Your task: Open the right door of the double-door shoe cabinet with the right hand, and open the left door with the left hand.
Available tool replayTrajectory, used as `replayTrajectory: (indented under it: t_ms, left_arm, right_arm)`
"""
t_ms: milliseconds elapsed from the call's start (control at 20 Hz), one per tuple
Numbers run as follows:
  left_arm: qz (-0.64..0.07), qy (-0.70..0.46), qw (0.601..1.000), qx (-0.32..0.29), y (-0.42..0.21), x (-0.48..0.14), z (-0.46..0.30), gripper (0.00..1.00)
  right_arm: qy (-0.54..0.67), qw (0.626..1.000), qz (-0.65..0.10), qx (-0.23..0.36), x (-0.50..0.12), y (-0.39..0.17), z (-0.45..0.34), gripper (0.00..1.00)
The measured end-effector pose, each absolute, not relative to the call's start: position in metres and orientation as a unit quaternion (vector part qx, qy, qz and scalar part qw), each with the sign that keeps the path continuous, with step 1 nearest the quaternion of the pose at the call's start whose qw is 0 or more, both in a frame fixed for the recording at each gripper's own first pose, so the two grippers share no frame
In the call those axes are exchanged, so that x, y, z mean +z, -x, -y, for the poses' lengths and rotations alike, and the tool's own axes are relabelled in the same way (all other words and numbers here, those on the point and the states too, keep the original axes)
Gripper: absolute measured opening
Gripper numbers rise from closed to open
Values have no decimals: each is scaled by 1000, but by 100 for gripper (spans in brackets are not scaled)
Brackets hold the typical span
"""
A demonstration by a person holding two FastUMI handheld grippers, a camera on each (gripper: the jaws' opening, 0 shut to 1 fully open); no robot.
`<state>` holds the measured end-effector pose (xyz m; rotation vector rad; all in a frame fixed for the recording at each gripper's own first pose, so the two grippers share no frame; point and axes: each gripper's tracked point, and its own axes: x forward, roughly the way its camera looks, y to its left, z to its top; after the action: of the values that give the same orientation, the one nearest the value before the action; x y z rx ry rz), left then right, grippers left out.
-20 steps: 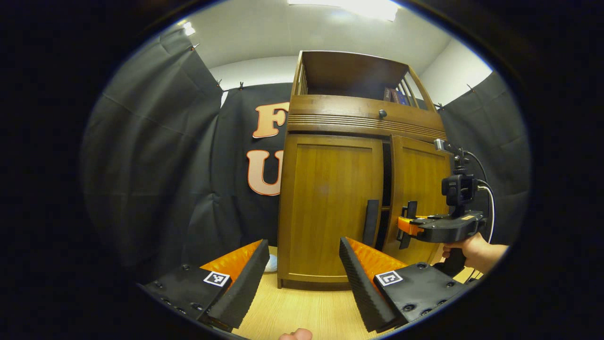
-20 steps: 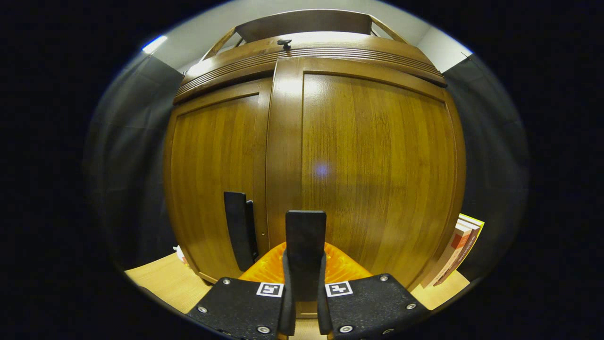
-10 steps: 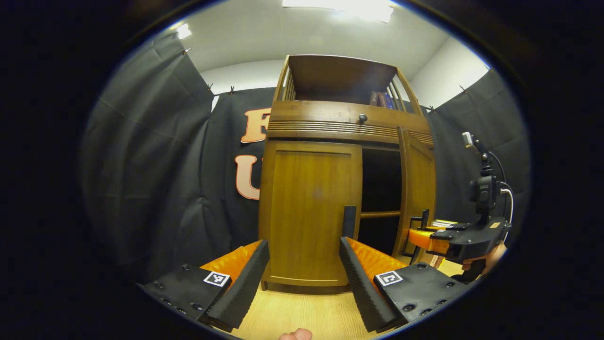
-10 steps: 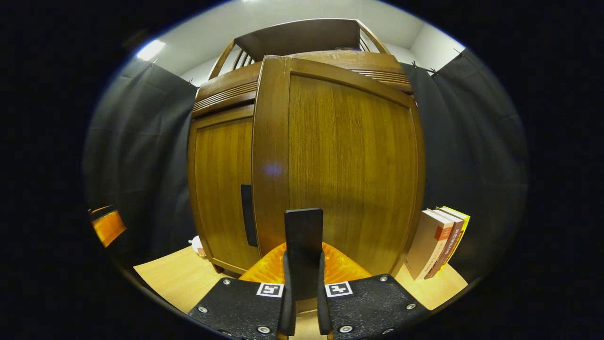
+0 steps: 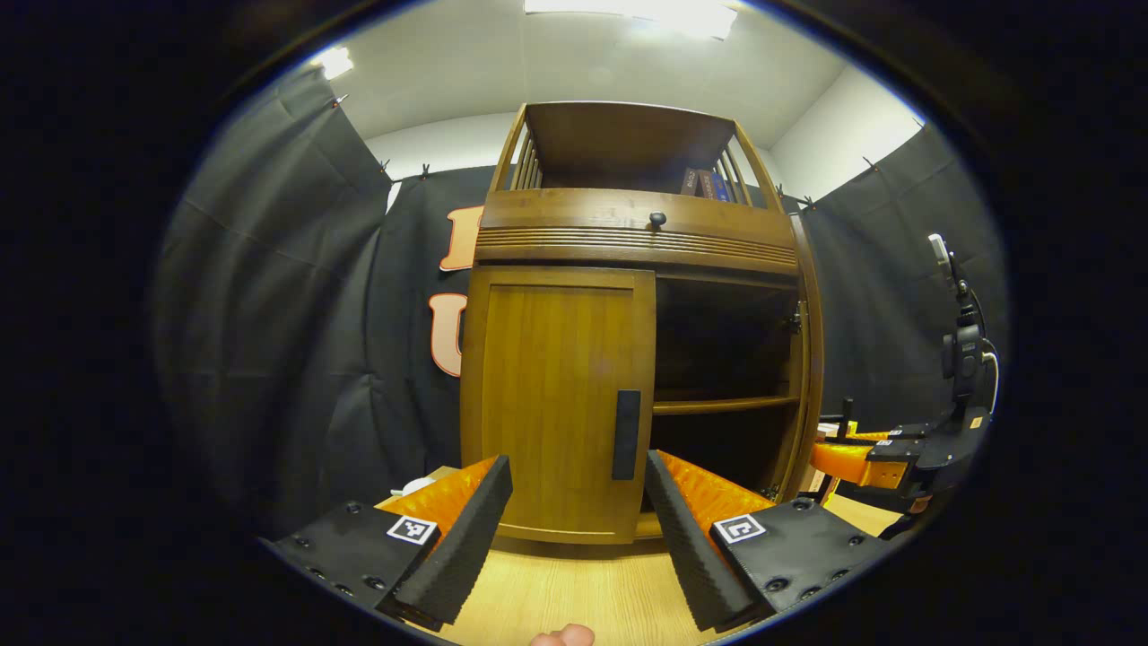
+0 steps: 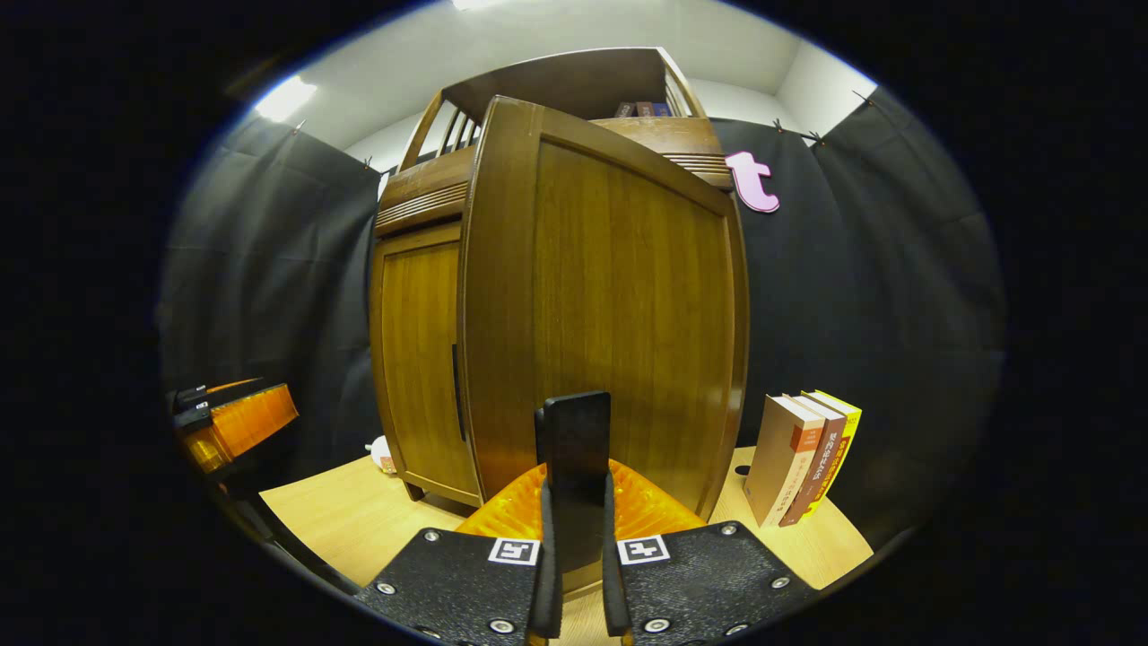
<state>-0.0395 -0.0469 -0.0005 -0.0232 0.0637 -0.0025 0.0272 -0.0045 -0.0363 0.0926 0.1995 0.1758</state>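
Against black booth cloth, the right door (image 6: pixel 619 305) is being swung wide by the right gripper (image 6: pixel 574 502), clenched on its handle (image 6: pixel 574 440), while the left door (image 5: pixel 556 395), yet shut, is being faced by the released left gripper (image 5: pixel 574 529).

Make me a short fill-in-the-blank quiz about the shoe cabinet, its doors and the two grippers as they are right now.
1. The right gripper is shut on the right door's ____.
2. The cabinet's ____ door is closed.
3. The left gripper has its fingers ____, short of the left handle.
4. Beside the right door, three ____ stand on the table.

Missing words: handle; left; open; books
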Motion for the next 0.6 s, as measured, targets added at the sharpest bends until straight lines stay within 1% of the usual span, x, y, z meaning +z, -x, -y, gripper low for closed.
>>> replayTrajectory:
  t_ms: [300,450,500,550,600]
  left_arm:
    - [-37,20,999,-24,36,-7,73,96]
    - [-38,16,999,-23,34,-10,82,97]
    - [-38,12,999,-23,35,-11,84,97]
    - [-38,9,999,-25,35,-13,88,97]
    - [-40,8,999,-27,35,-15,90,97]
  right_arm:
    - [-53,992,-95,72,-36,-9,43,17]
    - [-35,994,-93,47,-35,-1,68,17]
    - [-28,995,-92,37,-35,1,78,20]
    - [-22,995,-93,31,-35,2,86,11]
    - [-21,995,-92,26,-37,4,96,15]
